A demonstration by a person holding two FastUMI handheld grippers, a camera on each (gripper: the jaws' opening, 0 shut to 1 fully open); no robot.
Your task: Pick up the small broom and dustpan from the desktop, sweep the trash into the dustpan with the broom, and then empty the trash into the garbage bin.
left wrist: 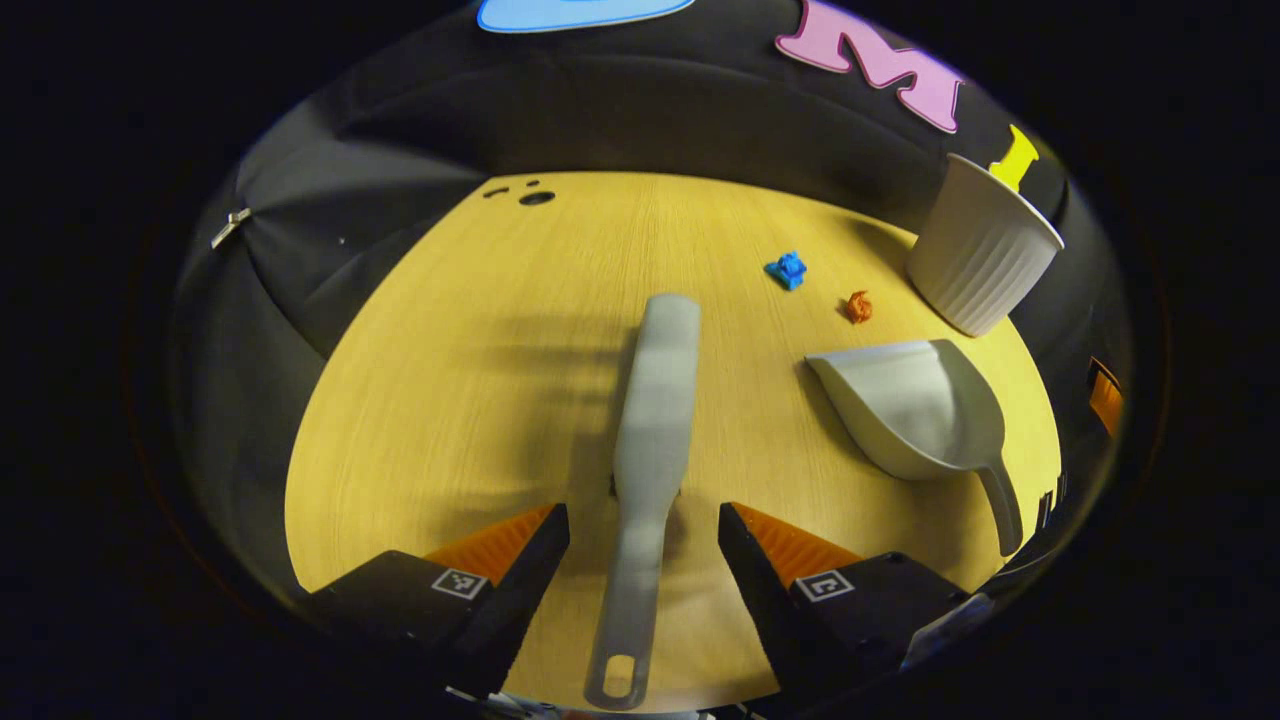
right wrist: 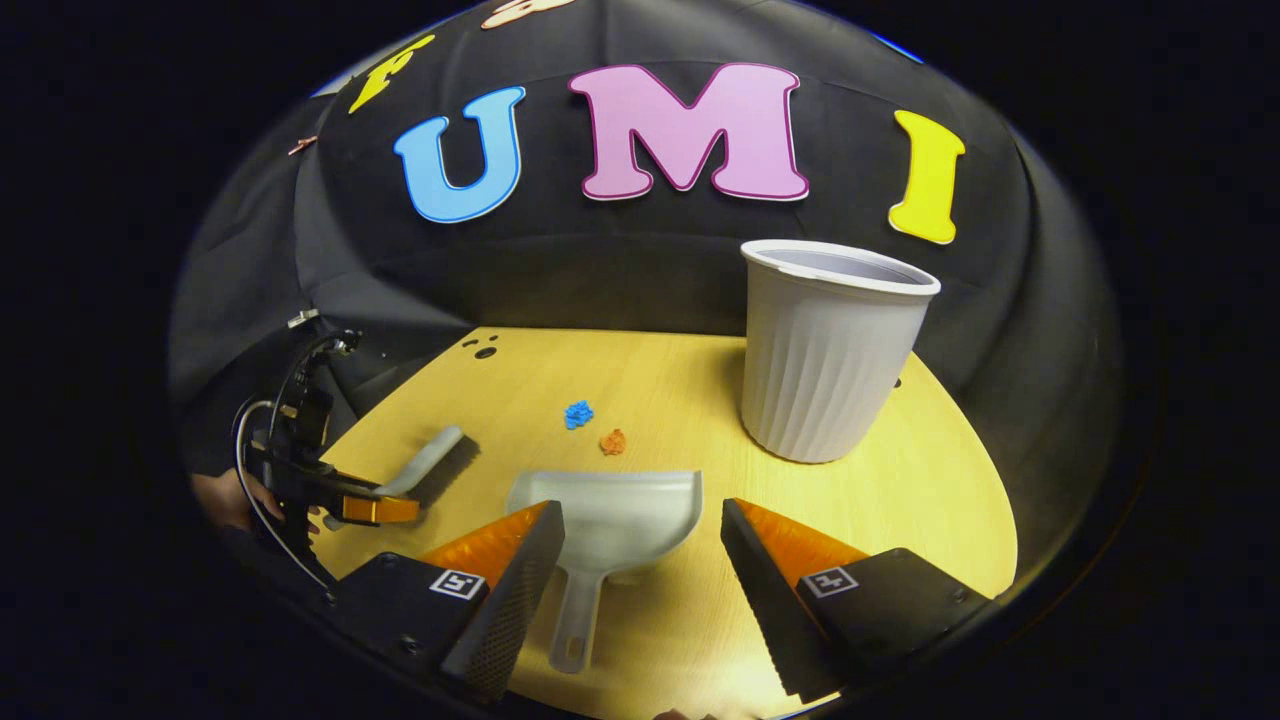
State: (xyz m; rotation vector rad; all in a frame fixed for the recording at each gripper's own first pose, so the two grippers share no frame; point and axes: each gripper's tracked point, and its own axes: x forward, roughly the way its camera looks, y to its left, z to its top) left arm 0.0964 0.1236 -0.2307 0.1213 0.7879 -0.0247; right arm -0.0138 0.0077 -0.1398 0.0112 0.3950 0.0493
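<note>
A grey small broom (left wrist: pixel 650 430) lies on the wooden desktop (left wrist: pixel 450 400), its handle running back between the fingers of my open left gripper (left wrist: pixel 643 530), which do not press on it. The grey dustpan (left wrist: pixel 915 405) rests to its right. In the right gripper view the dustpan (right wrist: pixel 610 510) lies mouth away from me, its handle between the spread fingers of my open right gripper (right wrist: pixel 640 530), nearer the left finger. Beyond it sit a blue scrap (right wrist: pixel 578 413) and an orange scrap (right wrist: pixel 612 441). The broom (right wrist: pixel 425 460) and left gripper (right wrist: pixel 370 508) show at left.
A white ribbed garbage bin (right wrist: pixel 830 350) stands upright at the back right of the desktop (right wrist: pixel 930 500), also seen as the bin (left wrist: pixel 985 245) near the scraps (left wrist: pixel 787 269). Small cable holes (left wrist: pixel 536 197) mark the far edge. A hand (right wrist: pixel 235 500) holds the left gripper.
</note>
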